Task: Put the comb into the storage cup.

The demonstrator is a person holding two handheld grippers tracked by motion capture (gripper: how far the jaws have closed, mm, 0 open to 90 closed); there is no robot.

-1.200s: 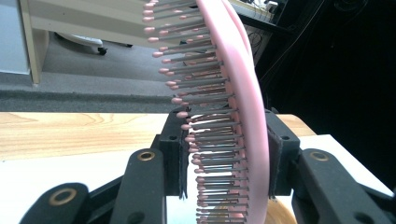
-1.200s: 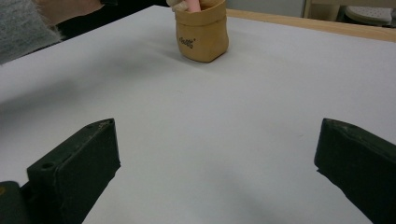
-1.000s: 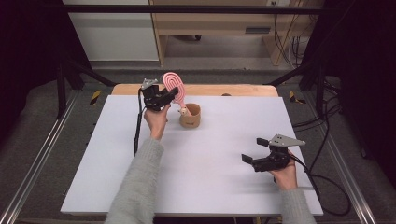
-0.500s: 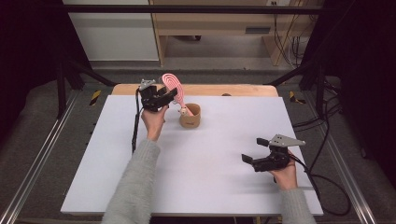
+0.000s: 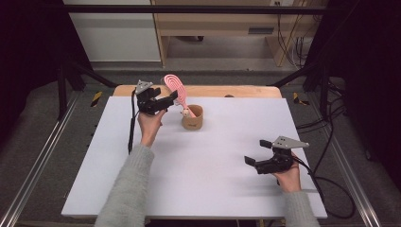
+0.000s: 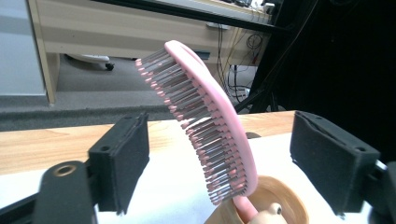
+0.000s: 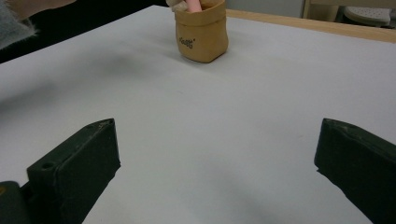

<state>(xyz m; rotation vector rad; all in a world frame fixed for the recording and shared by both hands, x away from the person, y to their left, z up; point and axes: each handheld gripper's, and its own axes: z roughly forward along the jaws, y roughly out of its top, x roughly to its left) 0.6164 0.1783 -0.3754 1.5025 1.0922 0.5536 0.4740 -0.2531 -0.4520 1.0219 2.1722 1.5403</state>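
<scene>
The pink hairbrush [image 6: 219, 140] looks light and stiff, between the left gripper [image 6: 219, 172]'s just-opened jaws, untouched; best retaken by its rigid spine; right gripper [image 7: 215, 177] gapes empty.

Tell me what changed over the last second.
The left gripper has just been opening: it let go of the pink brush, which stands handle-down in the tan cup, and drew slightly back. The right gripper stayed open, resting on the table.

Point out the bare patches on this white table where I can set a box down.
Most of the white table is bare: the wide middle between the tan cup and the right tool, and the near left corner beside the sleeve. It is crowded at the far edge, where the left tool, pink brush and cup sit together.
</scene>
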